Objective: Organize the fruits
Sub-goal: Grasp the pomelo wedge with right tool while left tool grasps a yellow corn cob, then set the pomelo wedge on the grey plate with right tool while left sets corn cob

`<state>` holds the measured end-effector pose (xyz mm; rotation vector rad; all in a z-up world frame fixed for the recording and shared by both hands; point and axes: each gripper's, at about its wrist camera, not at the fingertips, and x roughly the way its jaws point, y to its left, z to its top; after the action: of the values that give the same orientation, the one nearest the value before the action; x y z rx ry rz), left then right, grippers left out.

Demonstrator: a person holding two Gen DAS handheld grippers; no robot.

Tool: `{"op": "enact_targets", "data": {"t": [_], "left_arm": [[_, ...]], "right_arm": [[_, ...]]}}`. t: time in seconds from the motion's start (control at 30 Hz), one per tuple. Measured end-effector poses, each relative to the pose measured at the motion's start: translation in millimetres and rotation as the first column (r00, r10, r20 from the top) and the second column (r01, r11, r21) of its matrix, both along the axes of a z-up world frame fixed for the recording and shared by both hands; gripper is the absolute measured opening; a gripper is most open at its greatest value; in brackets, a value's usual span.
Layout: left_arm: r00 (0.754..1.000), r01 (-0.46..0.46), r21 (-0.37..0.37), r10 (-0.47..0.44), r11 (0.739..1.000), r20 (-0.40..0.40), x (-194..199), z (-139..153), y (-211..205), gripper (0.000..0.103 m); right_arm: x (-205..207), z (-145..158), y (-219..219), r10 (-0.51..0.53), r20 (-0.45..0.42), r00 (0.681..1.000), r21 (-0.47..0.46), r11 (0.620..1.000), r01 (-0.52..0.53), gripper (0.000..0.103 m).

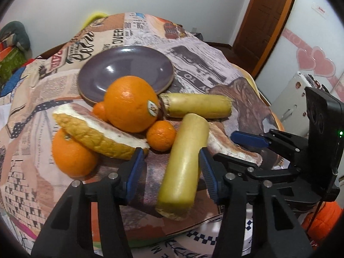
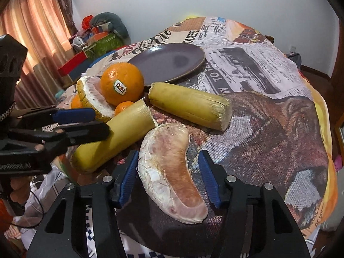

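White walls and a wooden door [image 1: 264, 21] back a table under a printed newspaper-pattern cloth [image 1: 204, 68]; an empty purple plate [image 1: 129, 64] sits at the far side.

Left to right in the left wrist view: a medium orange [image 1: 73, 152] lies under a pomelo wedge with rind [image 1: 96, 133]. Beside them, against the plate rim, sits a large stickered orange [image 1: 131, 103] with a small mandarin [image 1: 161, 135] touching it. These round fruits look firm and smooth, liable to roll; best taken across the widest part.

Next, a near sugarcane segment [image 1: 185, 163] lies between the fingers of the left gripper [image 1: 172, 167]. The right pad appears to touch it, the left pad stands clear; no pinch yet. It looks stiff, waxy and fairly heavy, so a mid-length grip should balance it. A second cane segment [image 1: 197, 105] lies beyond.

Furthest right, in the right wrist view, the right gripper [image 2: 169, 172] straddles a peeled pomelo segment [image 2: 169, 172], fingers spread either side without contact. That piece looks soft, moist and easily torn; light pressure on its thick middle is advised.
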<state>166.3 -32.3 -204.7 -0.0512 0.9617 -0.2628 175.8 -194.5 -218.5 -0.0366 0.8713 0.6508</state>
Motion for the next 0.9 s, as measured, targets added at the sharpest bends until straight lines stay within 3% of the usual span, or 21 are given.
{"op": "enact_targets", "data": {"t": [0.07, 0.4, 0.9], "left_arm": [[1.0, 0.009, 0.001, -0.009, 1.0, -0.001, 0, -1, -3, 0.052], [0.996, 0.05, -0.009, -0.05, 0.999, -0.074, 10, -22, -16, 0.045], [0.996, 0.065, -0.011, -0.065, 0.998, -0.053, 6, -18, -20, 0.037]], "right_arm": [[1, 0, -2, 0.014, -0.013, 1.0, 0.022, 1.0, -0.014, 0.041], [1, 2, -23, -0.036, -0.027, 0.999, 0.024, 0.999, 0.037, 0.04], [-1, 17, -28, -0.071, 0.02, 0.997, 0.043, 0.997, 0.07, 0.039]]}}
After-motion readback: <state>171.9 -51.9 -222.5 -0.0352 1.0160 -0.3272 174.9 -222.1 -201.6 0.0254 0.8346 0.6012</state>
